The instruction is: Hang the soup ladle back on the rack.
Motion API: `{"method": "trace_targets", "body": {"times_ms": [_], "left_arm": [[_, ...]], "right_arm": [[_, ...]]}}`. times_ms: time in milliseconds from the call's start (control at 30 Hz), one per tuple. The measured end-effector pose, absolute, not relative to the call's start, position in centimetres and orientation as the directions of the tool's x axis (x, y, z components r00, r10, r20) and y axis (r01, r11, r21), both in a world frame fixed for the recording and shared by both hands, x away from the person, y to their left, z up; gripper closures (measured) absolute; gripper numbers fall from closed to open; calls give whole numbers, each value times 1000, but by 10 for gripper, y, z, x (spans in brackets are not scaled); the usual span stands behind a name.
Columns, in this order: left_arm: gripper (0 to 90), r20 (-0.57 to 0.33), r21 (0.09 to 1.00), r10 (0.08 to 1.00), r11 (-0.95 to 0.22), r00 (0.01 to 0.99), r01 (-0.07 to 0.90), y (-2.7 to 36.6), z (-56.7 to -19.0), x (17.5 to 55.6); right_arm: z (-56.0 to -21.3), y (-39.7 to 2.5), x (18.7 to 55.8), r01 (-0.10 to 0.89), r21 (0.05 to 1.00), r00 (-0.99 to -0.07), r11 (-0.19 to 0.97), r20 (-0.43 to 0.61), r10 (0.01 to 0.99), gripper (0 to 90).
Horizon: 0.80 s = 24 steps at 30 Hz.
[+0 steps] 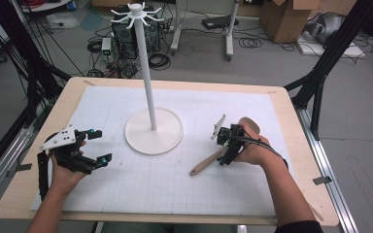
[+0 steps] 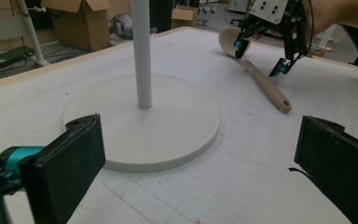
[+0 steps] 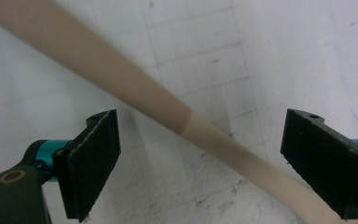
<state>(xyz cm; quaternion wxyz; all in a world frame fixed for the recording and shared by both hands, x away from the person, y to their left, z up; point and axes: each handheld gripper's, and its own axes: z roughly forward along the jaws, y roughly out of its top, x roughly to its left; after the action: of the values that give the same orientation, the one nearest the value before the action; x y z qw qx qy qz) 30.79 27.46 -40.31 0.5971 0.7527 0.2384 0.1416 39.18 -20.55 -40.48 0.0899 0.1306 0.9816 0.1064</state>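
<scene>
Black fingers [image 3: 93, 163] straddle spoon handle [image 3: 135, 93], its ends cut off.

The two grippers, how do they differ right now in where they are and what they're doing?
The left gripper sits near the table's left edge with nothing between its jaws; the right gripper hangs over the wooden spoon, jaws straddling its handle. The left gripper faces the white stand, while the right one points down at the mat. Both are open, each held in a hand.
</scene>
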Motion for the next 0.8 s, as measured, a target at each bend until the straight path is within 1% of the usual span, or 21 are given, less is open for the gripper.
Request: {"method": "trace_targets", "body": {"times_ms": [33,67,267,367,467,533,567,700,800], "left_arm": [[21,-72,966,528,-173,846,190,275,-403,308],[21,-67,967,529,-175,846,187,274,-403,308],[21,-70,969,531,-167,844,185,276,-402,307],[21,-70,969,530,-165,845,183,276,-402,307],[21,-69,968,530,-169,845,185,276,-403,308],[21,-67,968,530,-172,845,185,275,-403,308],[21,-67,968,530,-172,845,185,275,-403,308],[21,-67,968,531,-172,845,185,276,-403,308],[21,-67,968,531,-172,845,185,275,-403,308]], "right_arm": [[-405,-206,392,237,232,-950,943,-149,276,107],[-405,-203,393,227,216,-952,950,-155,263,131],[-403,-195,395,215,195,-960,957,-136,243,162],[-404,-196,397,213,179,-966,961,-112,235,228],[-406,-198,398,215,165,-968,963,-93,233,250],[-407,-199,399,223,152,-967,963,-94,239,291],[-407,-200,399,224,153,-967,963,-91,239,298],[-407,-200,402,211,162,-971,964,-79,225,373],[-406,-199,402,216,150,-970,965,-78,230,398]]}}
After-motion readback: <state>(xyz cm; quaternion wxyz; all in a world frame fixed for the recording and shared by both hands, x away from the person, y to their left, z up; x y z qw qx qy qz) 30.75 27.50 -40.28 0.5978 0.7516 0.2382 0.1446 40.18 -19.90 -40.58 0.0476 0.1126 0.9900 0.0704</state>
